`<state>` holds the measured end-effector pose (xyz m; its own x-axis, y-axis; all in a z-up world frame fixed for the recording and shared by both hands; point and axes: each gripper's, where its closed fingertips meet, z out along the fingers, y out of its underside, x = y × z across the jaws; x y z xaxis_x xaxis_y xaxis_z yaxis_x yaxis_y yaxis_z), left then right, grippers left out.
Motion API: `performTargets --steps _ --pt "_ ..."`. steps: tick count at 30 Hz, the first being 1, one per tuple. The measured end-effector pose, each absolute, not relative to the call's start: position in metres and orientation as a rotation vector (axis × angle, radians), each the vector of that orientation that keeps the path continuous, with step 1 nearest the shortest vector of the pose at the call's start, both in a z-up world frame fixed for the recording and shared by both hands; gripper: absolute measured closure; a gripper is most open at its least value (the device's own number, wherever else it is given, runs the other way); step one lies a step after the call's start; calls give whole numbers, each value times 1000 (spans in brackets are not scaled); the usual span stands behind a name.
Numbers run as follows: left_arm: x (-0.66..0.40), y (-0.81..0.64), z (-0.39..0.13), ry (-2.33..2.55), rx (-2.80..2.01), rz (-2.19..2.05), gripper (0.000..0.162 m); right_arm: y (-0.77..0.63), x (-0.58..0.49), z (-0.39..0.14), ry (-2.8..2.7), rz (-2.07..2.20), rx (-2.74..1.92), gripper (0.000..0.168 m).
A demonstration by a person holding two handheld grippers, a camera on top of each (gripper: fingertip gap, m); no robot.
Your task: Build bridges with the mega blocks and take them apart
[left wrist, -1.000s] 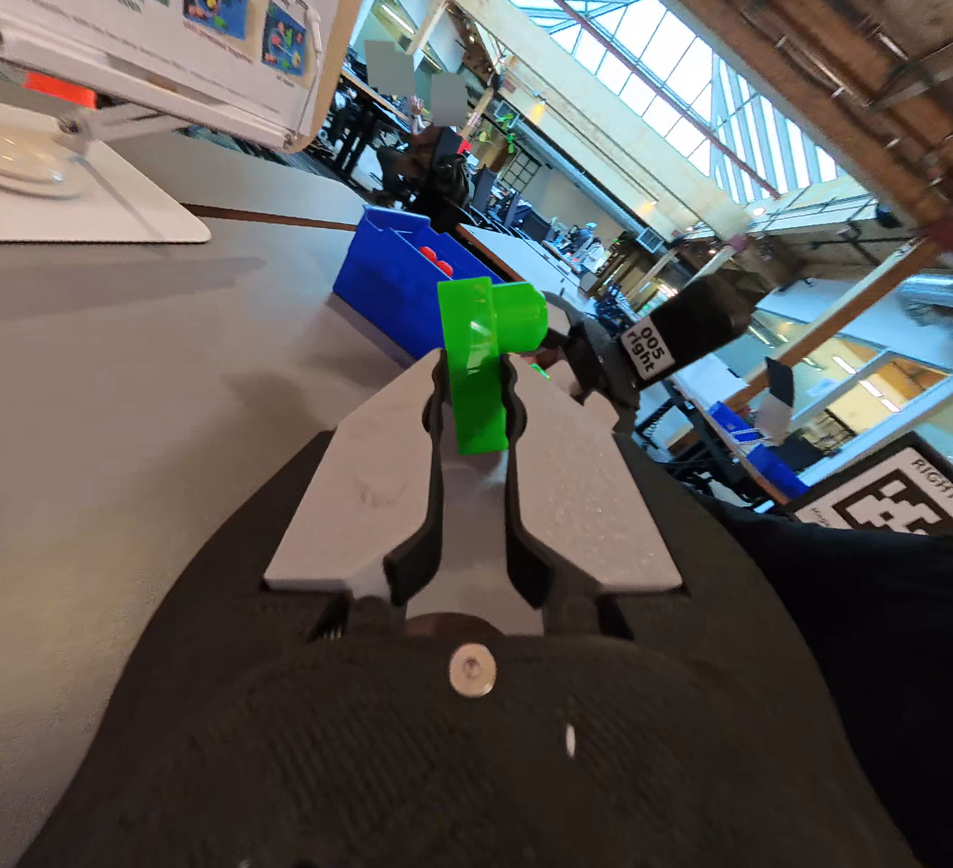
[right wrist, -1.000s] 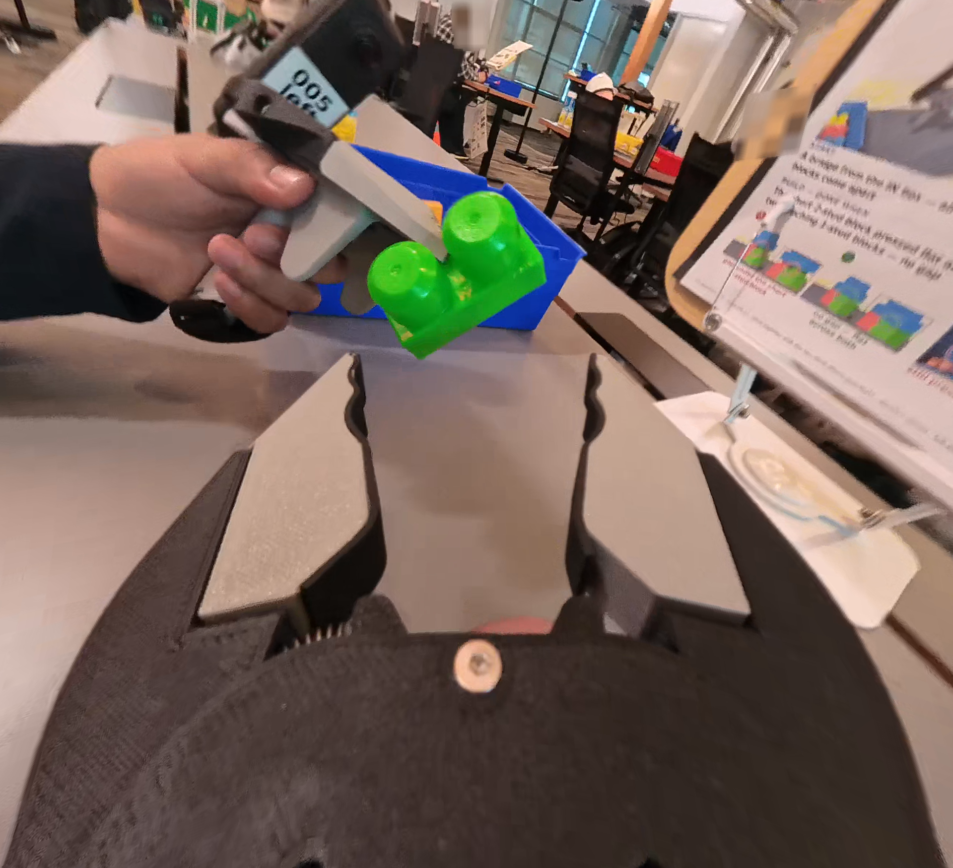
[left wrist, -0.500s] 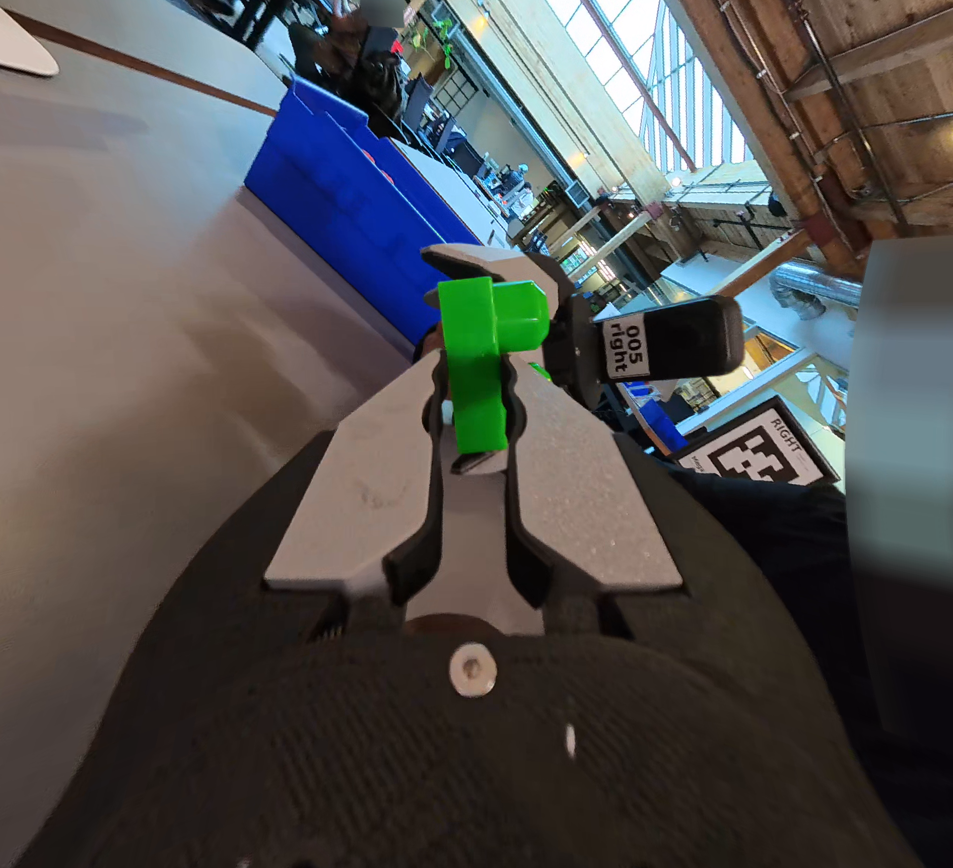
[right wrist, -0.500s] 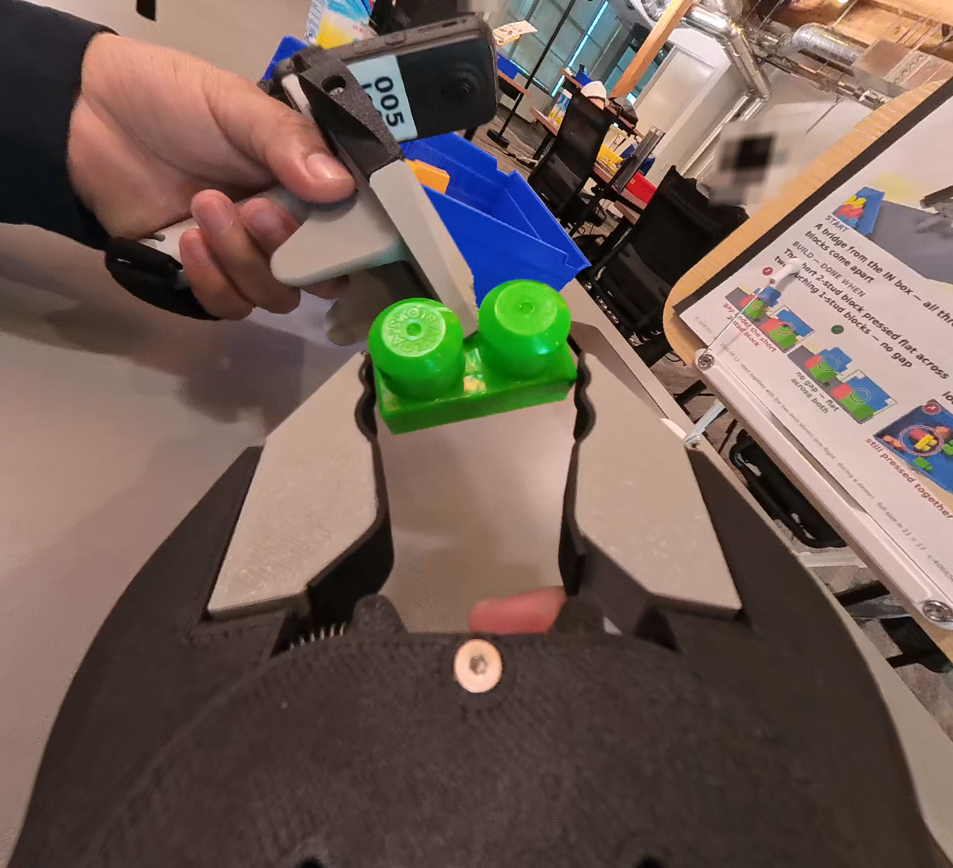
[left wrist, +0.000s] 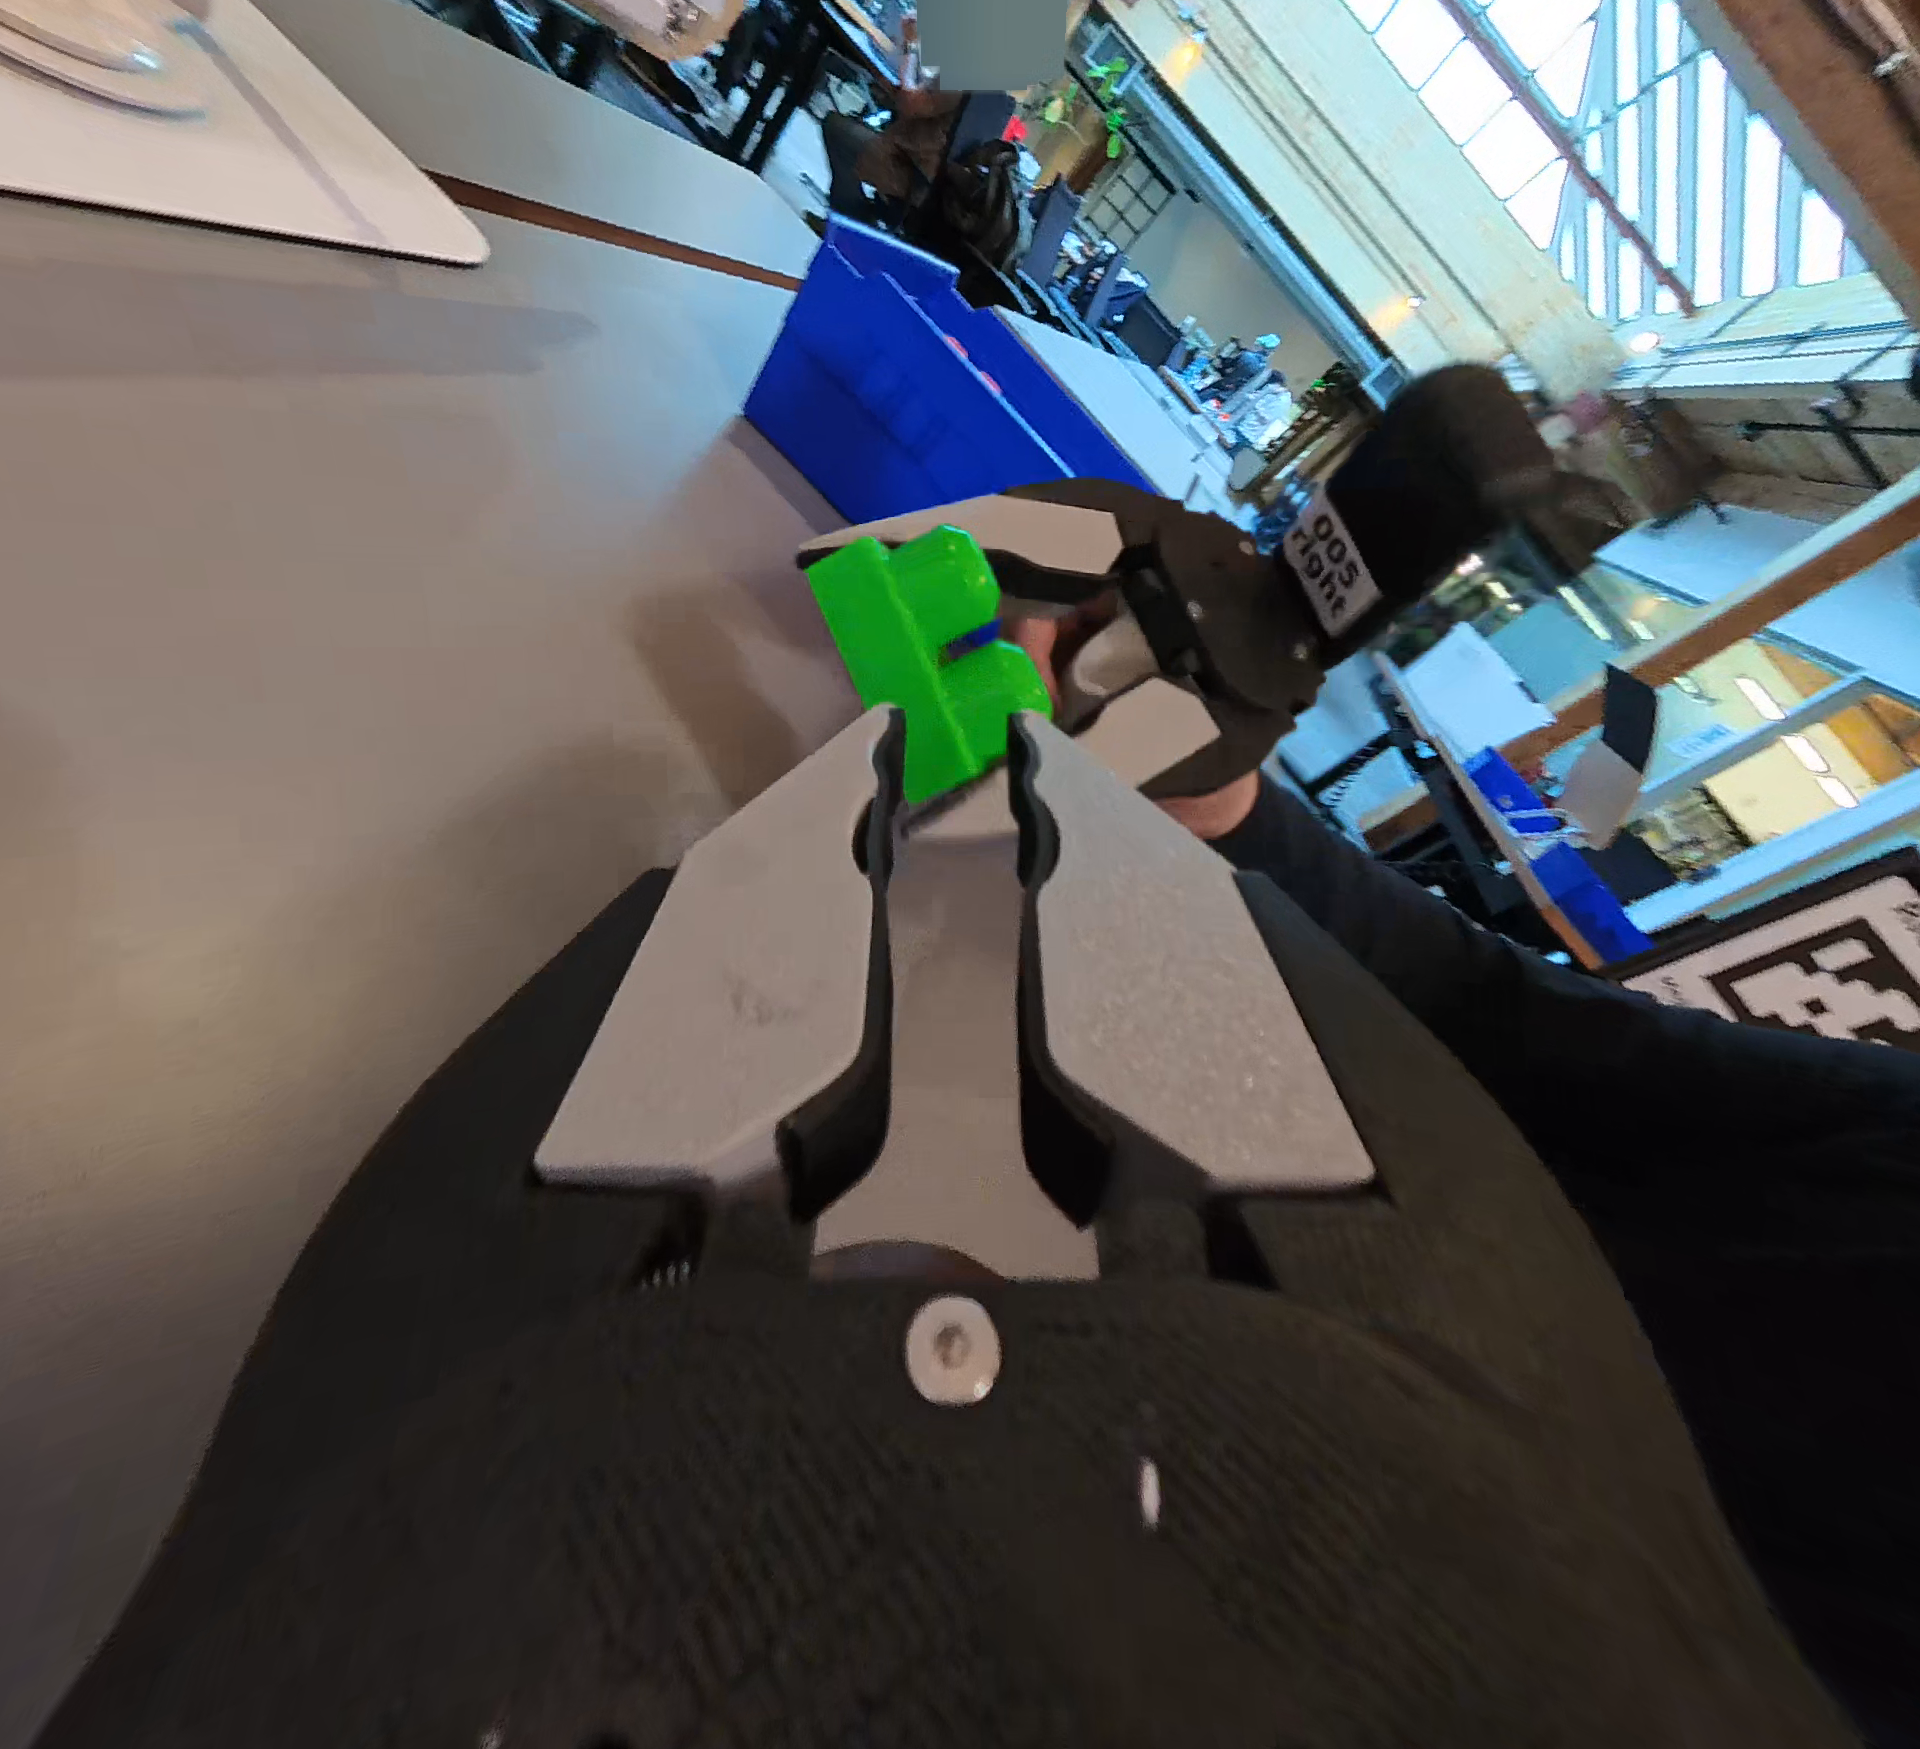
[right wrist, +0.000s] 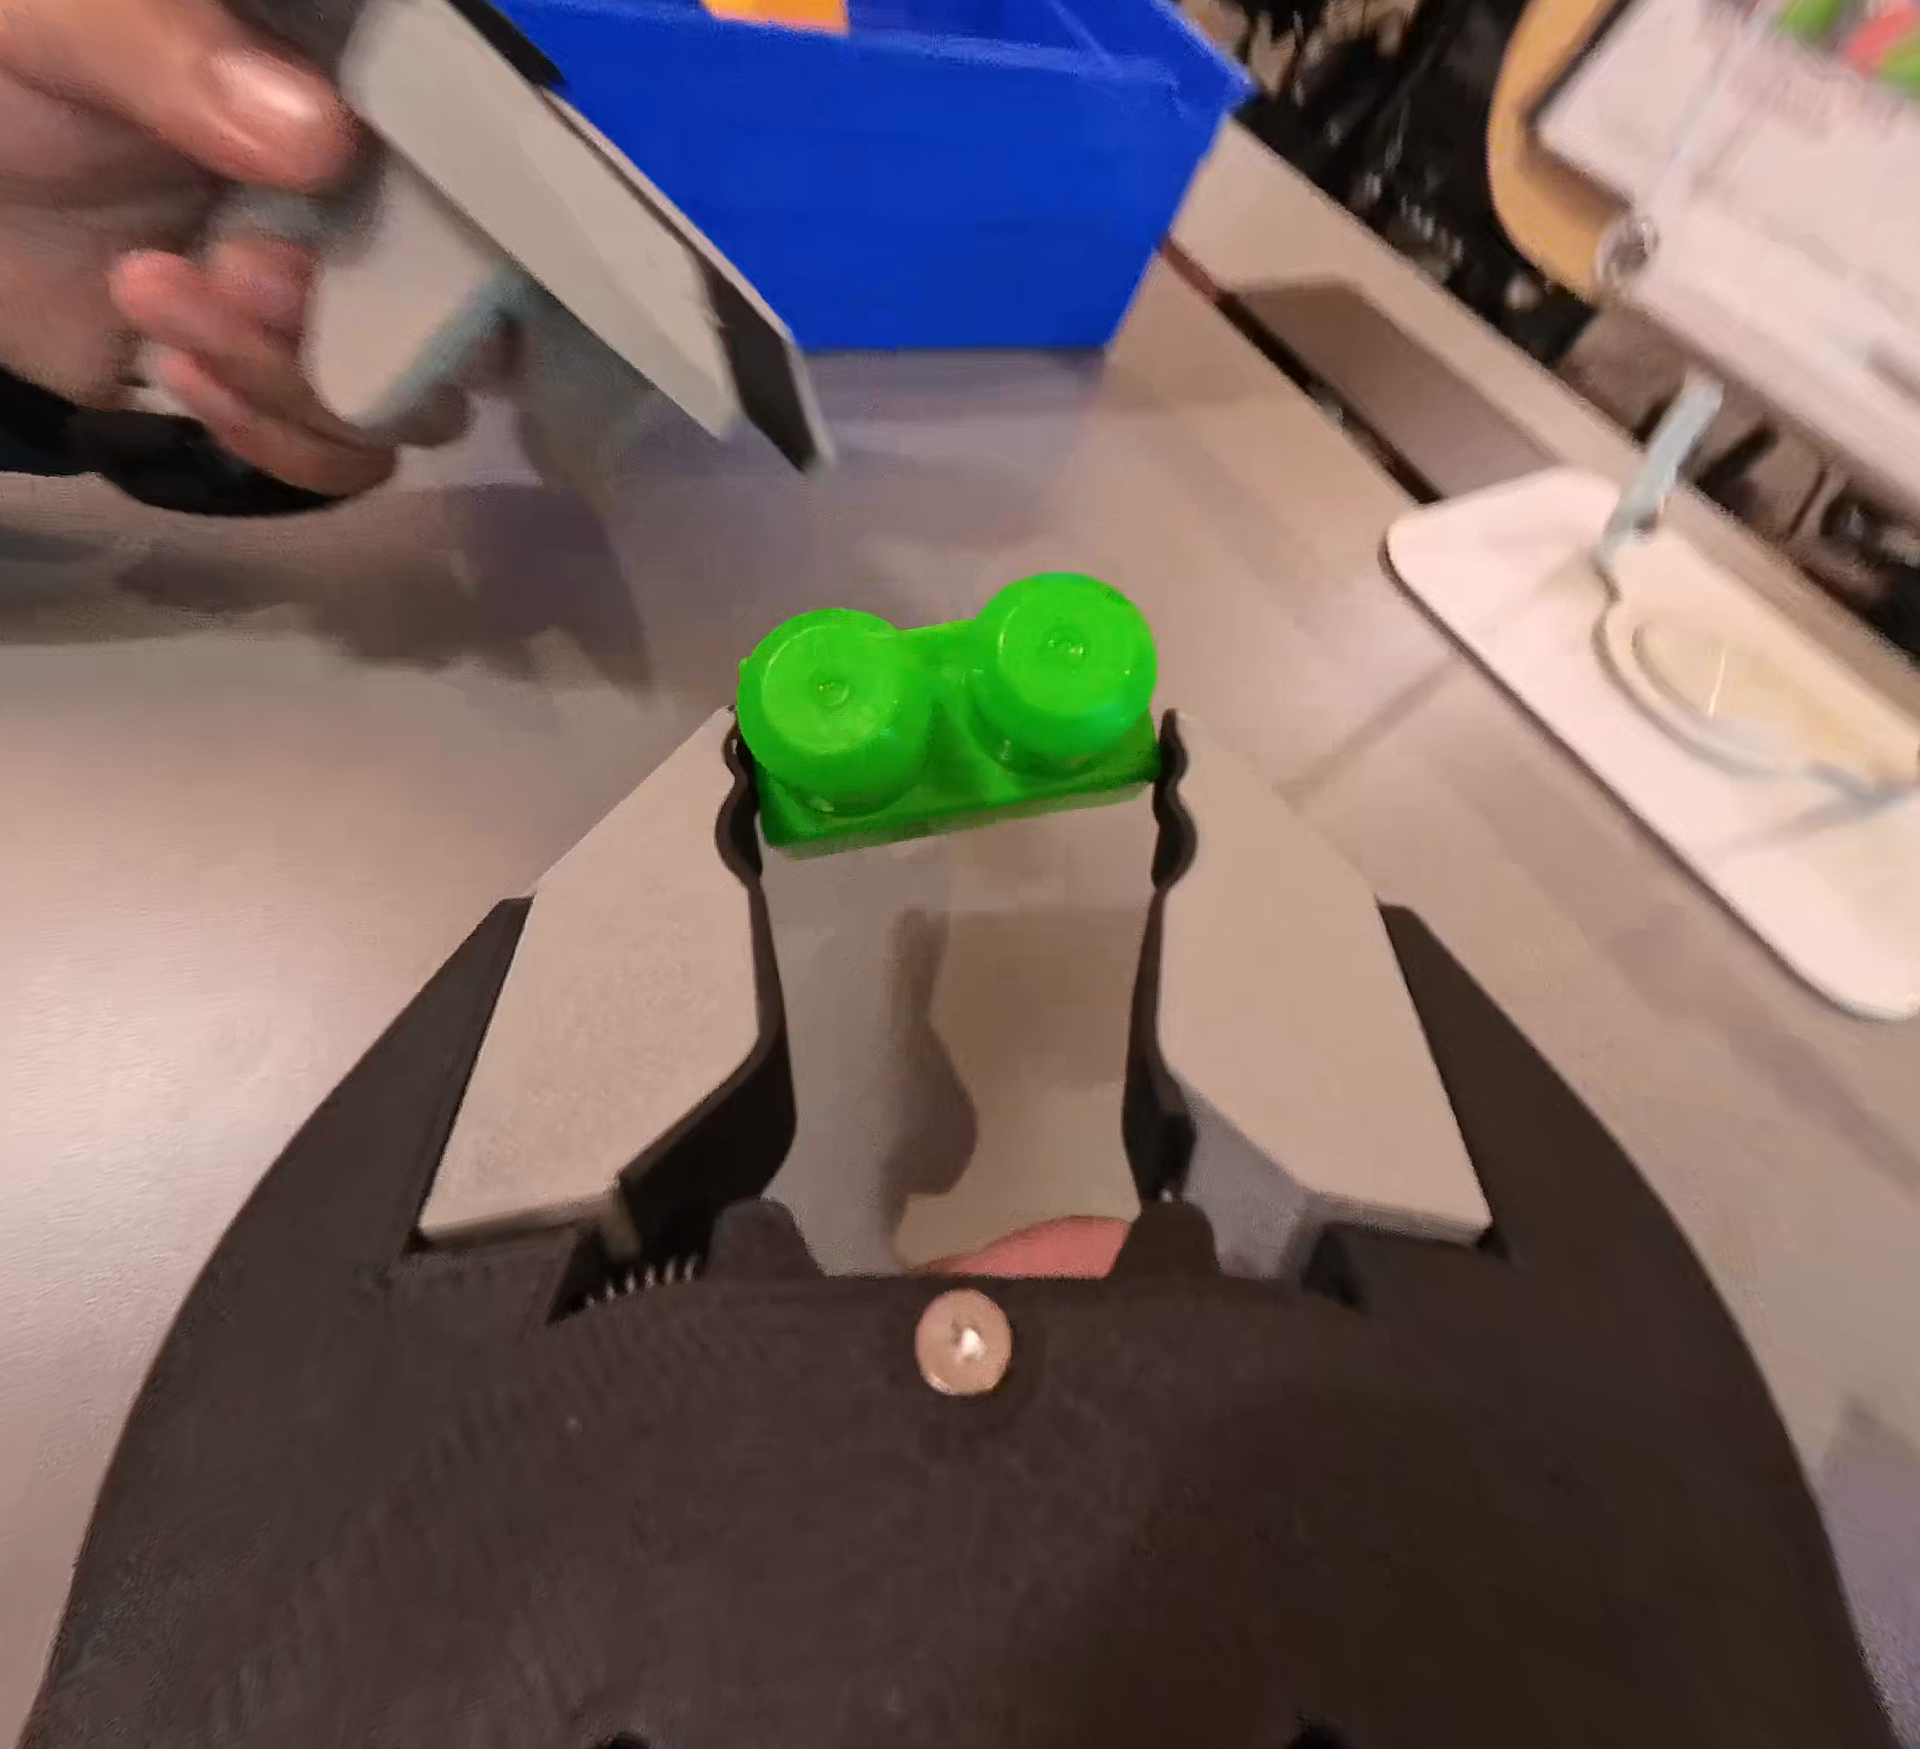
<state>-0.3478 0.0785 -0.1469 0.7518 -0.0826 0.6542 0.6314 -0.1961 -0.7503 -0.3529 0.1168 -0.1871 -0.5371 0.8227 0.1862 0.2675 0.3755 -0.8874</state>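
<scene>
a green two-stud block (right wrist: 951,723) is held in the right gripper (right wrist: 951,764) above the table (right wrist: 312,816) – the left gripper (right wrist: 582,245), jaws slightly parted, holds nothing – no bridge is seen built yet.

Both wrist cameras closely face the green block (left wrist: 925,660) from opposing sides.

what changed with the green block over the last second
The green block changed grippers. The right gripper, open and empty a second ago, moved in and closed on the block's two ends. The left gripper, which had held it, let go and drew back up and away, clear of it in the right wrist view. The blue bin and table stayed as they were.
</scene>
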Motion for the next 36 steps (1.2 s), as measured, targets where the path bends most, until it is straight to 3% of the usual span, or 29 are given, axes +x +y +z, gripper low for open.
performTargets --steps 5,19,27,30,36 --pt "-355 76 -166 -417 -1823 -448 140 149 -356 -223 -2092 1011 -1211 94" --pt "-352 54 -170 -340 -2038 -124 111 198 -355 -243 -2050 636 -1279 94" --pt "-480 -105 -113 -712 -2102 459 98 202 -357 -226 -1977 771 -1320 91" --pt "-530 -163 -119 -878 -2150 632 98 202 -359 -212 -1914 809 -1290 92" --pt "-576 -161 -164 -914 -2243 560 99 201 -362 -192 -1803 839 -1209 96"
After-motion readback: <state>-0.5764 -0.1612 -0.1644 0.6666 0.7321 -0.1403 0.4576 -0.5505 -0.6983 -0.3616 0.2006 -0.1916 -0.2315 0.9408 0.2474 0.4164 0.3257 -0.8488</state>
